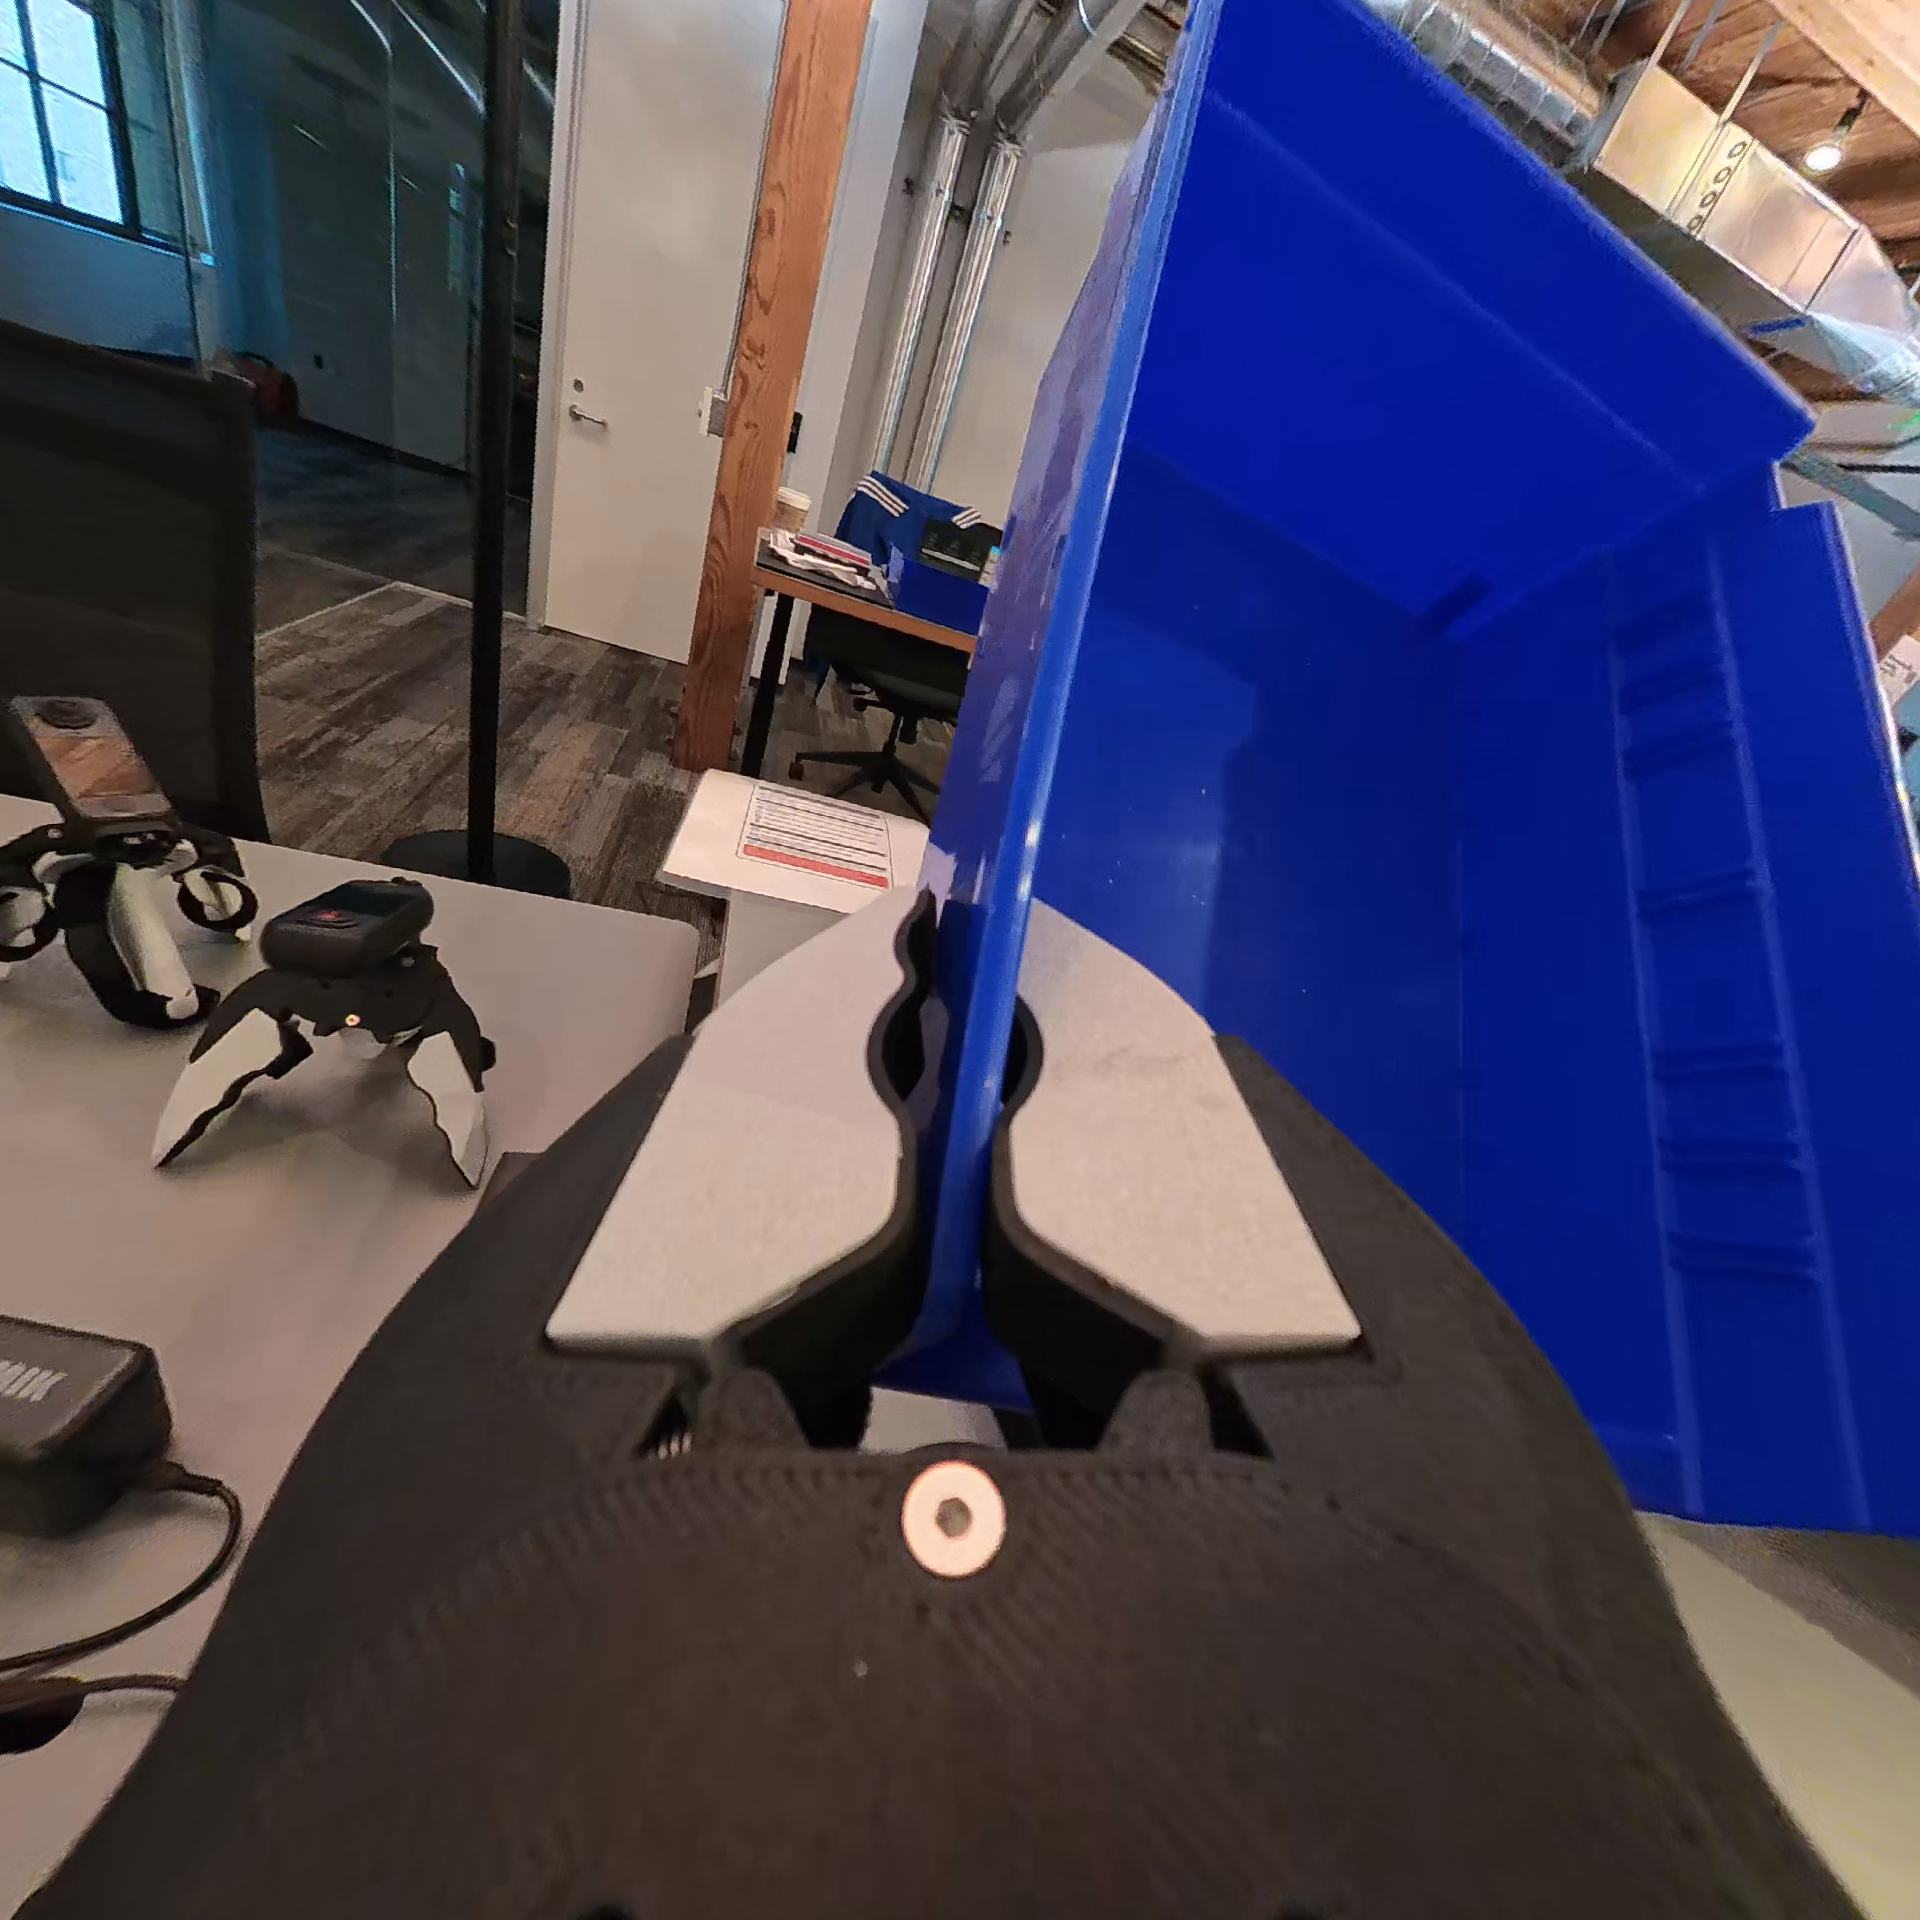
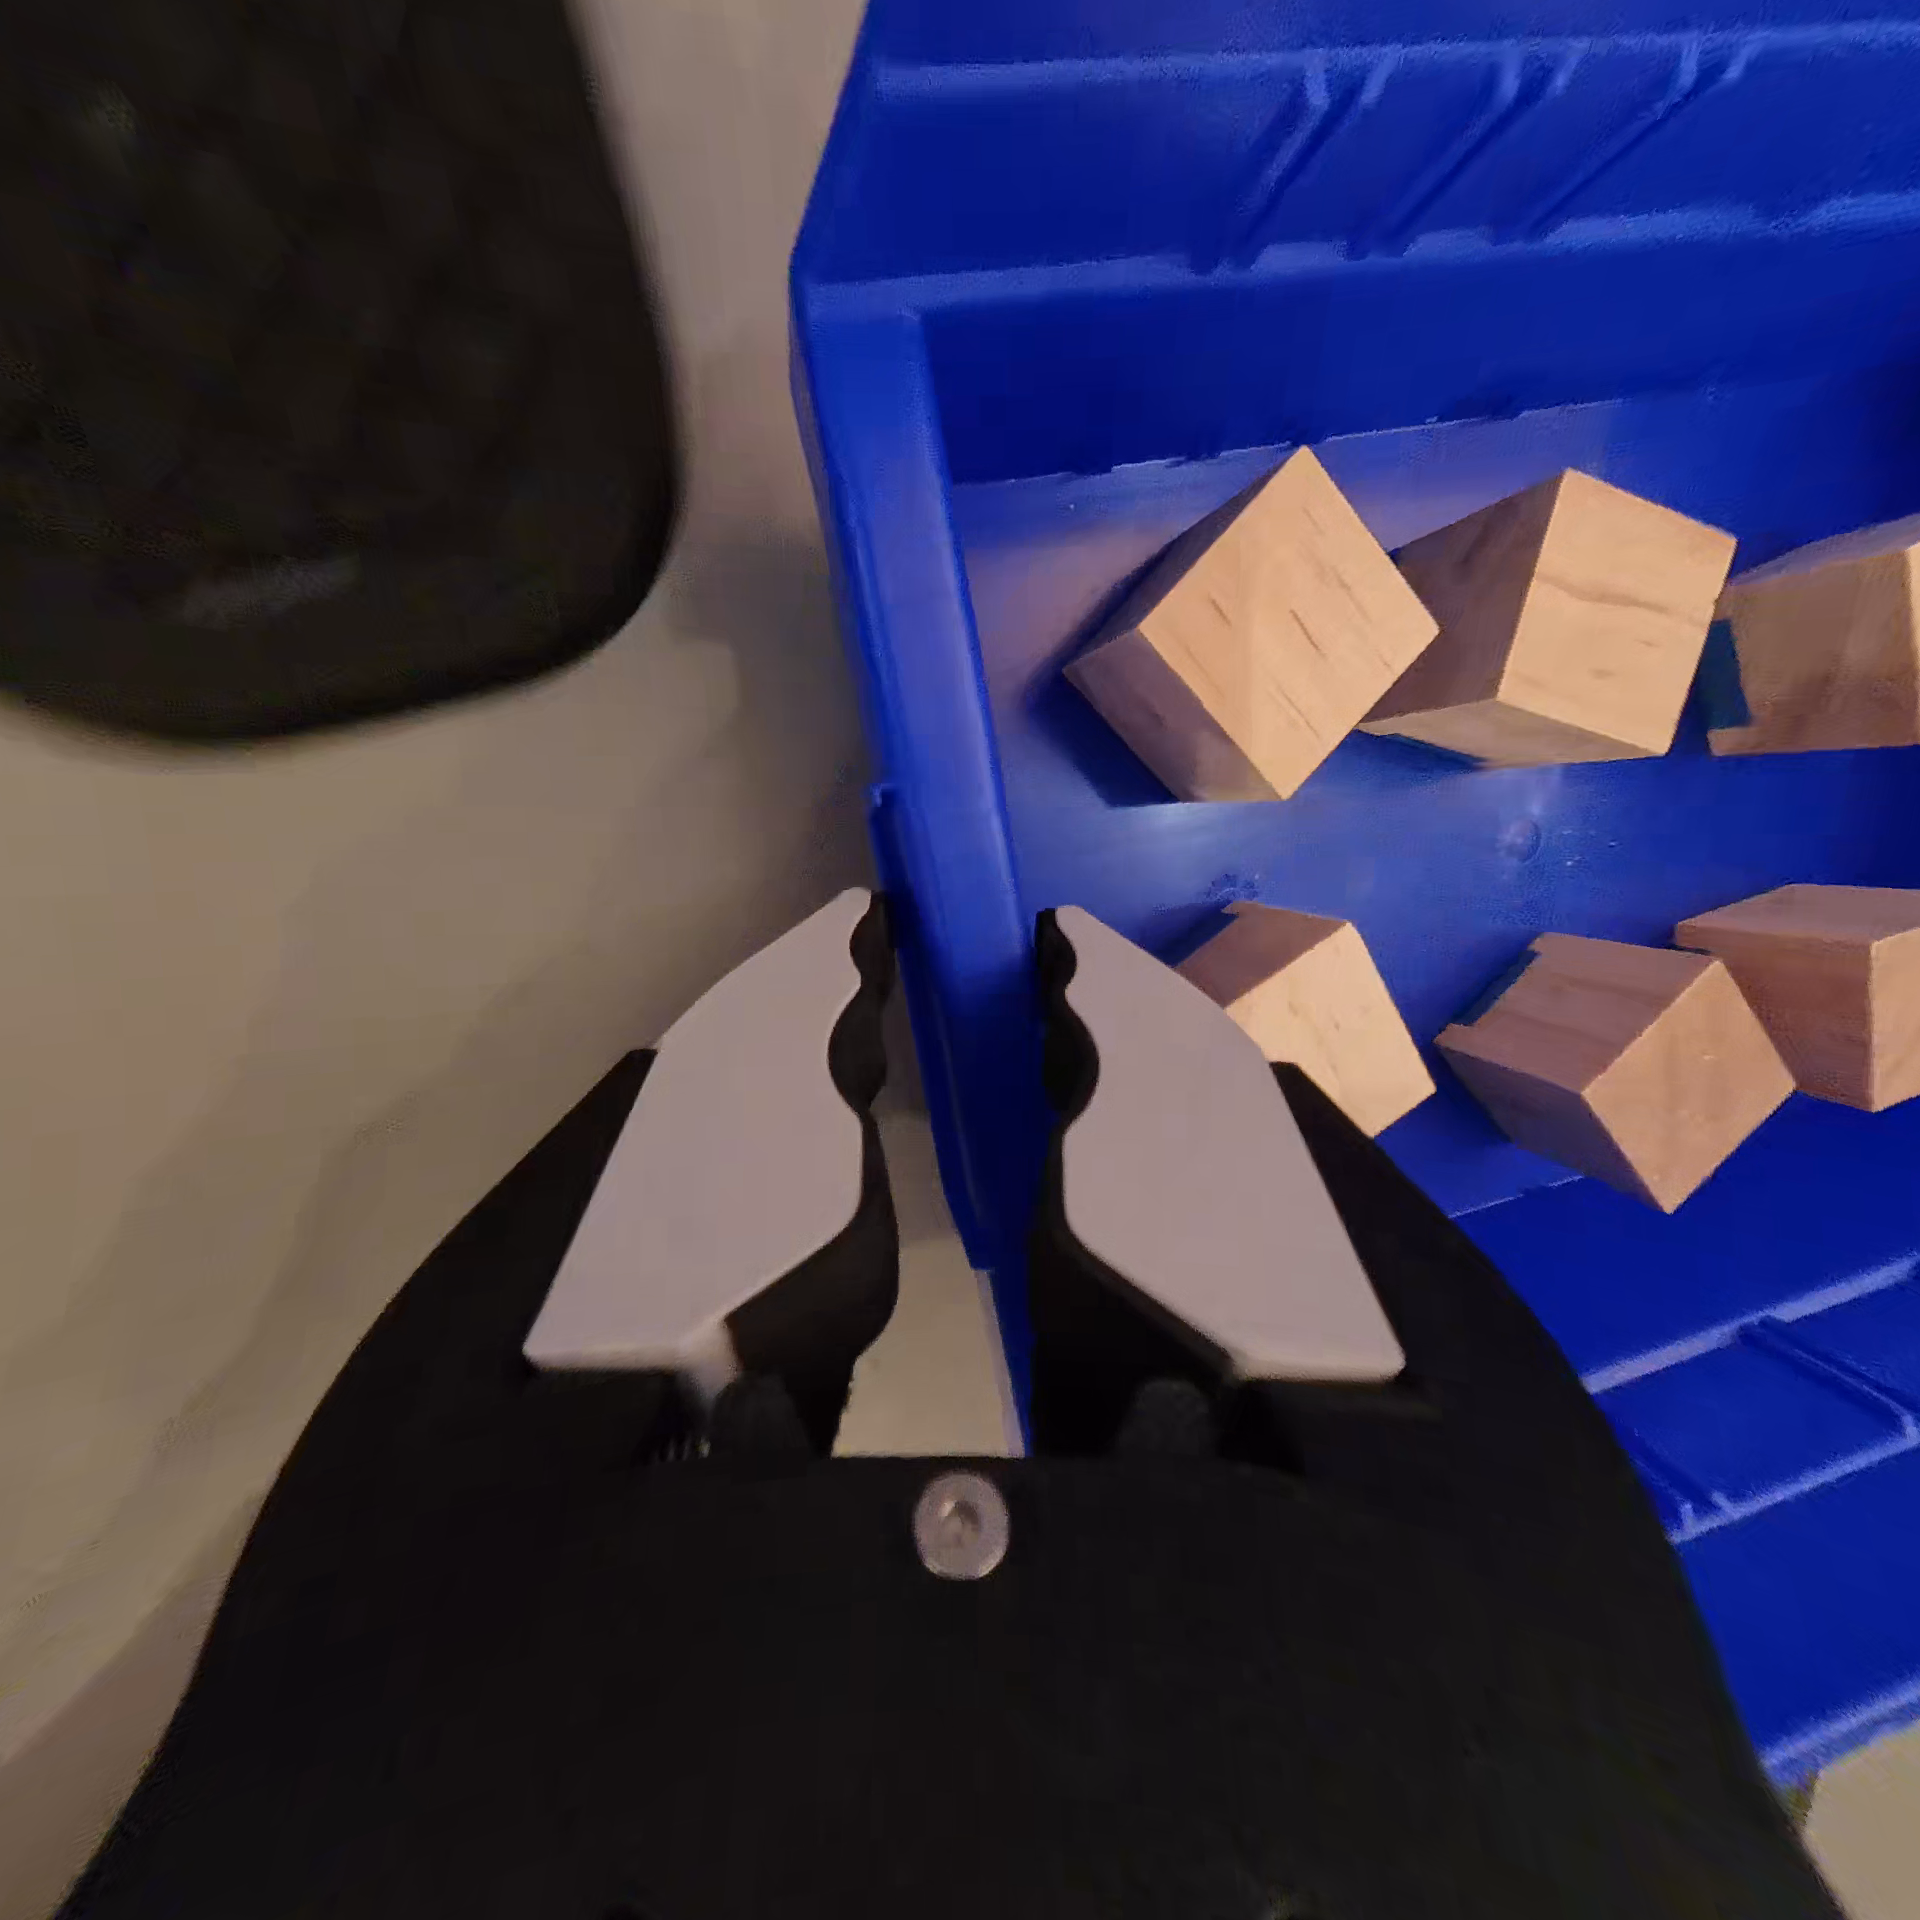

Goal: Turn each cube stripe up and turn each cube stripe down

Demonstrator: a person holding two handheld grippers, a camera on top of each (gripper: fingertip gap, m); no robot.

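A blue plastic bin is tipped up in the left wrist view, showing its bare inner walls. My left gripper is shut on one thin side wall of the bin. In the right wrist view my right gripper is shut on another wall of the same bin, one pad outside and one inside. Several plain wooden cubes lie on the bin floor, among them one at the back, one beside it and one close to my right finger. No stripe shows on any visible face.
The bin is over a pale table. On the table to the left are a spare gripper, a handled device and a black adapter with a cable. A dark blurred object lies left of the bin.
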